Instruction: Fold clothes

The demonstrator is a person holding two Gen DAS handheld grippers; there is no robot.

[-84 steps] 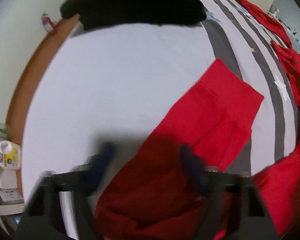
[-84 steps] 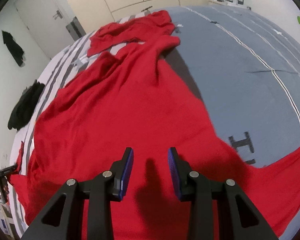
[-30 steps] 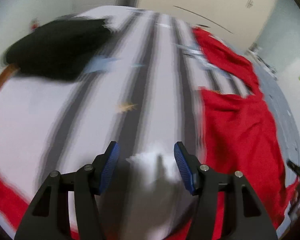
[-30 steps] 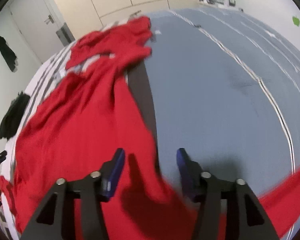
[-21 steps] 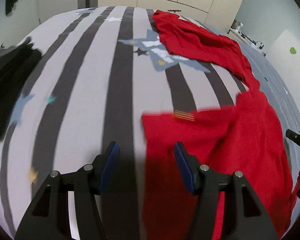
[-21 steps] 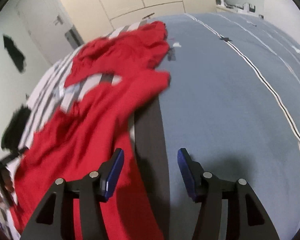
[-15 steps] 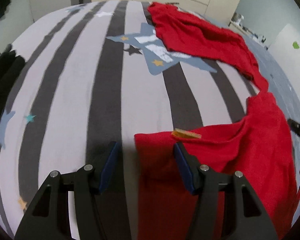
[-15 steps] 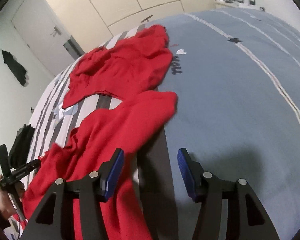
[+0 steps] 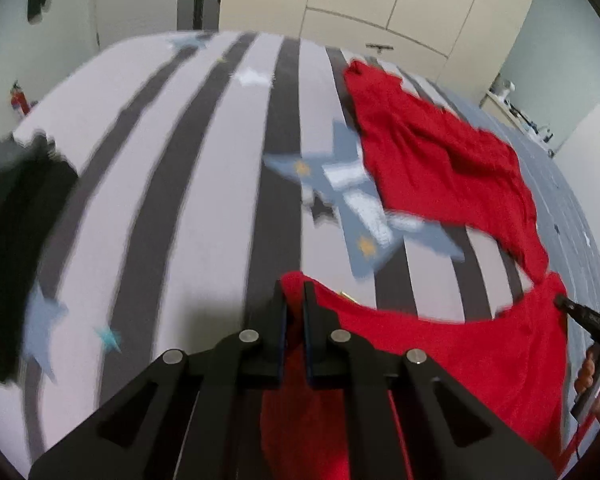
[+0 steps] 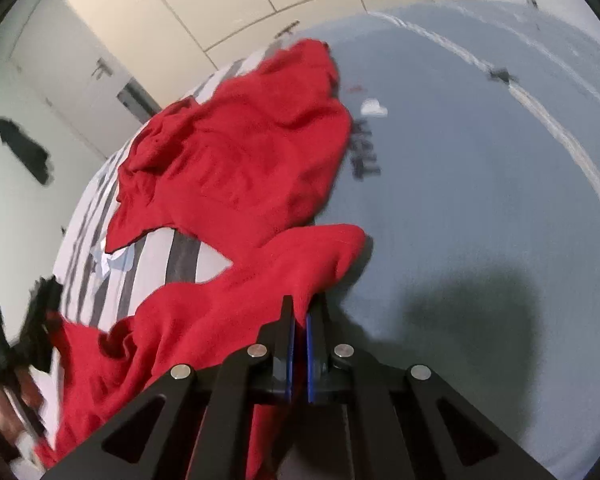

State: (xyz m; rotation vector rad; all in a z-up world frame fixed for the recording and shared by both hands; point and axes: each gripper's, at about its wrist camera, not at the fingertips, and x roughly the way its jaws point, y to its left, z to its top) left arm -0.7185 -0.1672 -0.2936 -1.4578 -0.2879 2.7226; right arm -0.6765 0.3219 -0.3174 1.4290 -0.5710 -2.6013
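Left tongs (image 9: 295, 296), right tongs (image 10: 299, 312) just clamped red garment (image 9: 480, 352) corners.

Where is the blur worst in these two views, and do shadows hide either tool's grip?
Left wrist view: motion blur smears the striped bedcover; left tool sharp, shut on the red garment. Right wrist view: right tool casts a dark shadow beside its grip, not over it.
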